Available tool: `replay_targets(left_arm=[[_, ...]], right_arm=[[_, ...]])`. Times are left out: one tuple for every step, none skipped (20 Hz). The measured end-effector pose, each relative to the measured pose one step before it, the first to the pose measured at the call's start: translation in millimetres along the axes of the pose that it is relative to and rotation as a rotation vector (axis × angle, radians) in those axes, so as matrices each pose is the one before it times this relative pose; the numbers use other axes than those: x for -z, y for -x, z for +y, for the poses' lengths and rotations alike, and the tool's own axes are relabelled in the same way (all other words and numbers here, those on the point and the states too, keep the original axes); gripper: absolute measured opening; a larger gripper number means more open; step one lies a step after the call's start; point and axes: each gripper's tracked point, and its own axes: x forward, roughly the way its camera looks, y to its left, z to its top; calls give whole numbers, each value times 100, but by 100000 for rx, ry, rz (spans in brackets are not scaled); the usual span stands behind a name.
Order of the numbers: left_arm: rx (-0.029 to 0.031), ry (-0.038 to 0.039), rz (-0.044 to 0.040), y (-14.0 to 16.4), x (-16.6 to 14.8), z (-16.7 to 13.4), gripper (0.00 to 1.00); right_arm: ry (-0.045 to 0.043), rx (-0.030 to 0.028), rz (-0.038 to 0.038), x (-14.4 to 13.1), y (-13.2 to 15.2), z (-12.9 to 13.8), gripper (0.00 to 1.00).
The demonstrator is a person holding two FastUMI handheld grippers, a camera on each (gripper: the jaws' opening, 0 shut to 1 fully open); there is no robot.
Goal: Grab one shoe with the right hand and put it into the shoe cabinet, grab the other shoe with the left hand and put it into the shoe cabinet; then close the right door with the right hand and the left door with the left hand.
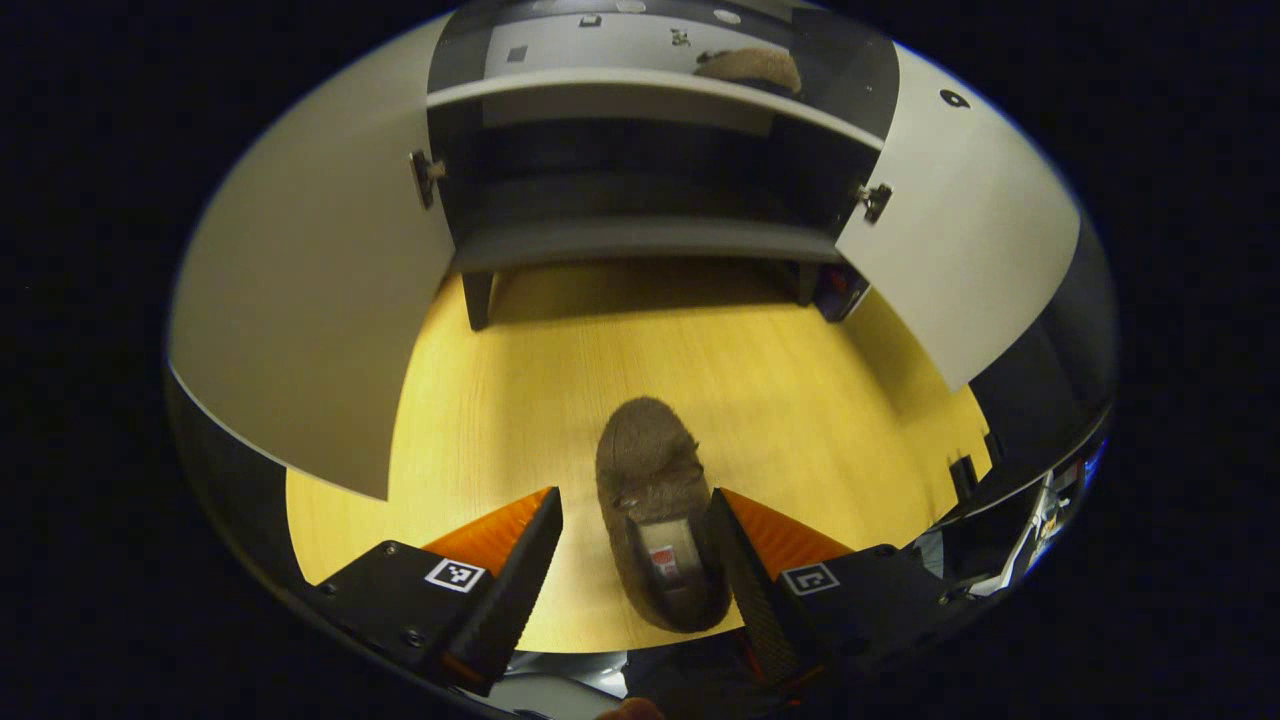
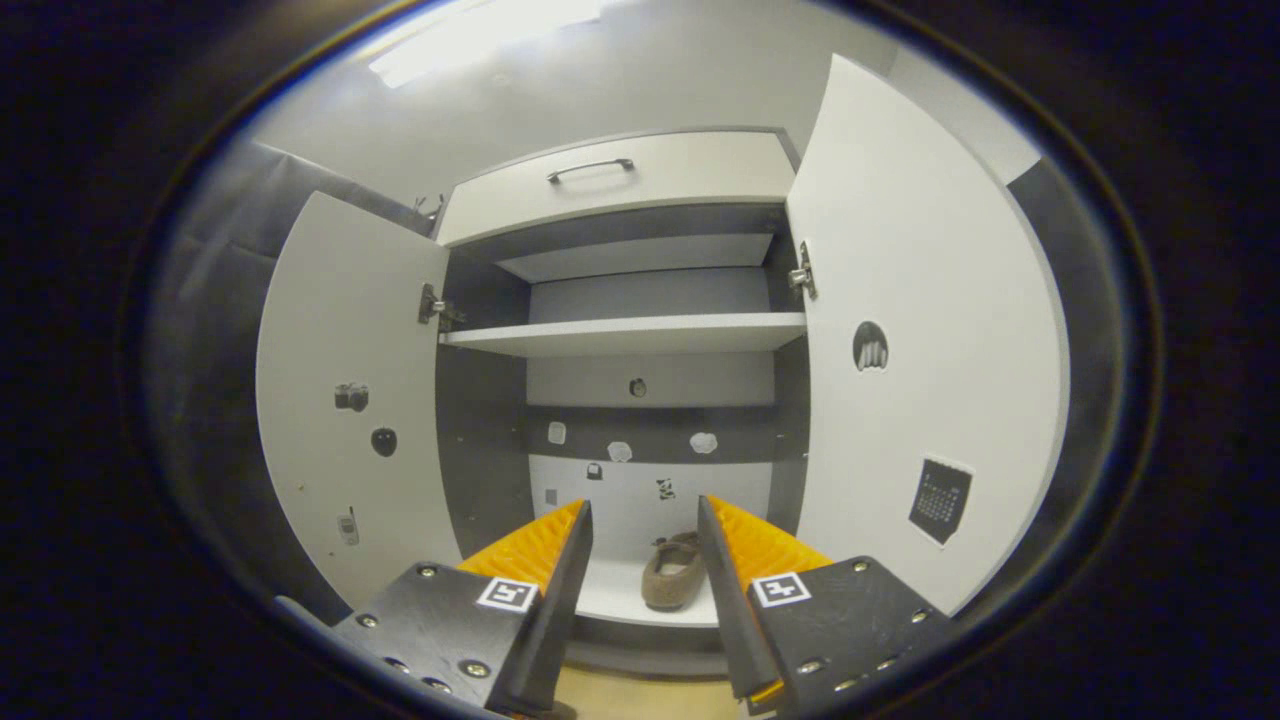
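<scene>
While the left claw (image 1: 635,545) hangs low over the yellow wooden floor (image 1: 800,400), its two fingers stand apart, and a brown slipper (image 1: 655,520) lies on the floor between them. From the left gripper view, the left finger (image 1: 520,580) is clearly apart from this shoe, and the right finger (image 1: 745,575) is just beside the heel part; I cannot tell if it touches. The toe of the slipper points away, toward the shoe cabinet (image 1: 640,240). On the left of this view the left door (image 1: 320,300) is swung open, then comes the dark inside of the cabinet with its shelves, and on the right the right door (image 1: 960,240) is open too. High in the view a second slipper (image 1: 750,68) lies inside the cabinet, on the bottom board.

From the right gripper view, the cabinet is seen from the front and farther off. On the left its left door (image 2: 350,400) is open and carries a few small stickers. In the middle there is a drawer front with a handle (image 2: 590,168), a white shelf (image 2: 630,335) under it, and at the bottom the second slipper (image 2: 675,572) resting on the lowest board, toe toward the viewer. The right claw (image 2: 645,570) is in front of it, fingers apart and holding nothing; the slipper shows in the gap between them, but well behind. On the right, the right door (image 2: 920,380) stands open with two dark stickers.
</scene>
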Motion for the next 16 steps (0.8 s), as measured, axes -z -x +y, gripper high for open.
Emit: replay_targets(left_arm=[[579, -405, 2619, -657, 627, 74, 91], [1357, 15, 3682, -424, 772, 80, 91], [1371, 683, 2891, -464, 605, 174, 87], [799, 1361, 2286, -291, 545, 427, 84], [768, 2054, 2463, -1080, 782, 431, 78], [314, 2912, 3110, -454, 773, 407, 74], [479, 3118, 2504, -719, 628, 97, 70], [751, 3003, 1241, -524, 267, 133, 58], [1208, 3338, 810, -452, 262, -13, 58], [1203, 3433, 64, -56, -13, 92, 46], [837, 2455, 87, 488, -148, 212, 41], [1851, 2404, 159, 355, -83, -8, 39], [1742, 2421, 614, -242, 31, -74, 37], [2078, 2968, 869, 100, 119, -39, 36], [1776, 3194, 554, 101, -48, 116, 30], [1739, 2824, 1497, 27, -93, -23, 26]], right_arm=[[-216, 554, -264, -54, 5, -240, 60], [-237, 607, -127, -140, 4, -325, 60], [-98, 481, -337, -123, 41, -234, 63], [223, 630, -68, -49, 3, -263, 63], [369, 366, 308, 72, 66, -160, 63], [355, 259, 468, 48, -36, -87, 63], [335, 104, 156, 31, -11, -51, 63], [316, 42, 47, -55, 5, -1, 63], [414, -156, 69, -19, -3, 82, 63], [364, -331, -75, -56, 30, 129, 63], [527, -312, -356, -95, 6, 188, 63], [685, 19, -384, -67, -7, 114, 63], [668, 25, -599, -69, 23, 146, 63], [398, -30, -494, -75, 70, 155, 63], [172, -393, -388, -6, 49, 211, 63], [-66, -206, 175, 32, -5, 95, 63]])
